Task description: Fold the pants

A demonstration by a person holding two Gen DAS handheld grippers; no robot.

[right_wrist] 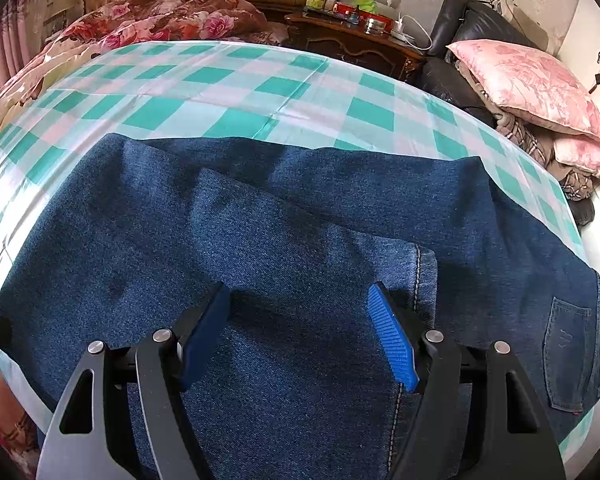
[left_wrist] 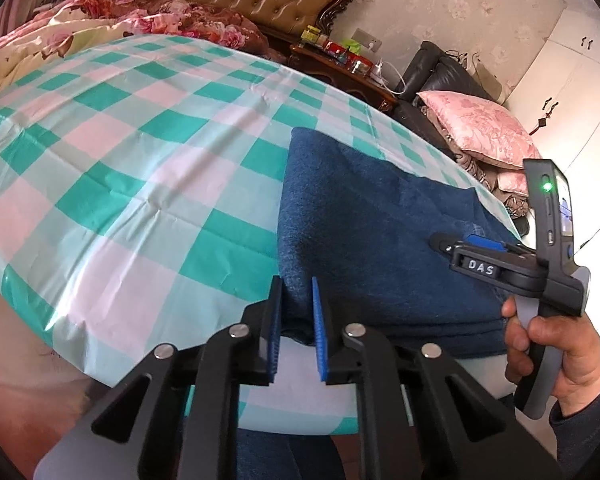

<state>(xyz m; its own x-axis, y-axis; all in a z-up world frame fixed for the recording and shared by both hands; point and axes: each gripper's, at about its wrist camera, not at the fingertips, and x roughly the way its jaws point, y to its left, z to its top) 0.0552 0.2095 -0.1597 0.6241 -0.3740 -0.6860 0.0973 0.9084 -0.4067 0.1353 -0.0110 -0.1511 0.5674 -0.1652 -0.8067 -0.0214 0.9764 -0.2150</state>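
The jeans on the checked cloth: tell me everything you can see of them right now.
The jeans are dark blue denim, already folded over themselves into a broad flat stack on the green-and-white checked cloth. A pale-stitched hem edge lies on top, and a back pocket shows at the right end. The left gripper has its blue pads closed on the near left fold. The right gripper hangs open above the middle; whether it touches the denim is unclear.

Free room: the checked cloth (left_wrist: 112, 168) on the desk lies bare left of and beyond the folded pants (right_wrist: 284, 240). Obstacles: floral bedding (right_wrist: 168, 20) at the far edge; nightstand (right_wrist: 352, 44), dark armchair (right_wrist: 456, 40) and pink pillow (right_wrist: 532, 88) along the right side.
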